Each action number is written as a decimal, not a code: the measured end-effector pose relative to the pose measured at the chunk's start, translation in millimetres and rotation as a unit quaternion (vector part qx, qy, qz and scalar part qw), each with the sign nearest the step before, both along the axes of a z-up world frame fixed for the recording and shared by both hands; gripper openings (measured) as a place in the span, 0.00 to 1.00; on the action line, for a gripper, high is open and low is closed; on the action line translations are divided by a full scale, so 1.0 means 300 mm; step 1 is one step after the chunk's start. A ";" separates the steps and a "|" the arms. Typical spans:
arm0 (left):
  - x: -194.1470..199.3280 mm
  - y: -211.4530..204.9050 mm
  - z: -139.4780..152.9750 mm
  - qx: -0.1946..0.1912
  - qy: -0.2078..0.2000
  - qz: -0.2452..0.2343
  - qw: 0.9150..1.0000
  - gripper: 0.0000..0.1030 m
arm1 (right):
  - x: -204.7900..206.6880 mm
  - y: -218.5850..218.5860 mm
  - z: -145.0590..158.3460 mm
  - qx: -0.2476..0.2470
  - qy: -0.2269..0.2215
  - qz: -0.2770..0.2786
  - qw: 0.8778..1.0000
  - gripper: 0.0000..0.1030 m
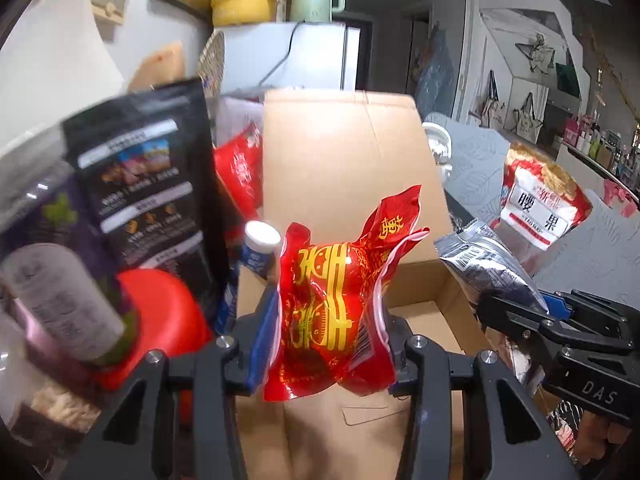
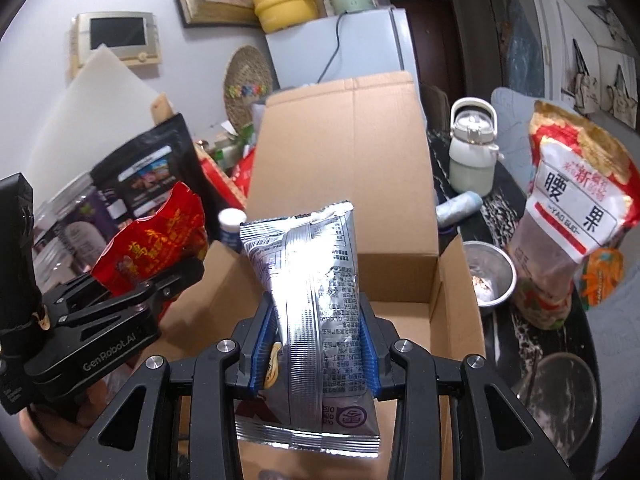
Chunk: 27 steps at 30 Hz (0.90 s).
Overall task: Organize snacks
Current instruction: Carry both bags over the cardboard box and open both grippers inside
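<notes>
My left gripper is shut on a red snack bag with gold characters and holds it above the front of an open cardboard box. My right gripper is shut on a silver foil snack bag, upright above the same box. The box looks empty inside, its back flap raised. The right gripper with the silver bag shows at the right of the left wrist view. The left gripper with the red bag shows at the left of the right wrist view.
Left of the box stand a black pouch, a red lid, jars and a white-capped bottle. Right of it are a red-and-white nut bag, a steel bowl, a white kettle and a glass lid.
</notes>
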<state>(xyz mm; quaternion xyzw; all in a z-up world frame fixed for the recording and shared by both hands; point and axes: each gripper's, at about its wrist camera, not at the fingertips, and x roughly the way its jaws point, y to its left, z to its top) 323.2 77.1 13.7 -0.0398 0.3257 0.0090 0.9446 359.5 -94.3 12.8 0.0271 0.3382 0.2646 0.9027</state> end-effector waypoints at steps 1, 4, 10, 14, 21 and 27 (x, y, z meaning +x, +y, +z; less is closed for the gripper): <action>0.011 0.000 -0.008 -0.001 0.008 0.001 1.000 0.42 | 0.011 0.001 -0.007 -0.001 0.006 -0.001 1.000 0.36; 0.043 0.001 -0.037 -0.005 0.034 0.004 0.999 0.42 | 0.054 0.016 -0.040 -0.015 0.032 0.001 0.999 0.36; 0.086 -0.018 -0.086 0.022 0.069 0.014 0.997 0.42 | 0.108 0.027 -0.094 -0.034 0.070 0.001 0.997 0.36; 0.108 -0.019 -0.105 0.026 0.095 0.026 0.995 0.43 | 0.116 0.023 -0.111 -0.046 0.081 -0.006 0.996 0.37; 0.135 -0.015 -0.141 0.034 0.146 0.050 0.987 0.46 | 0.106 0.013 -0.117 -0.060 0.084 -0.025 0.994 0.53; 0.118 -0.034 -0.109 0.049 0.133 0.059 0.988 0.46 | 0.093 -0.002 -0.107 -0.070 0.081 -0.035 0.994 0.53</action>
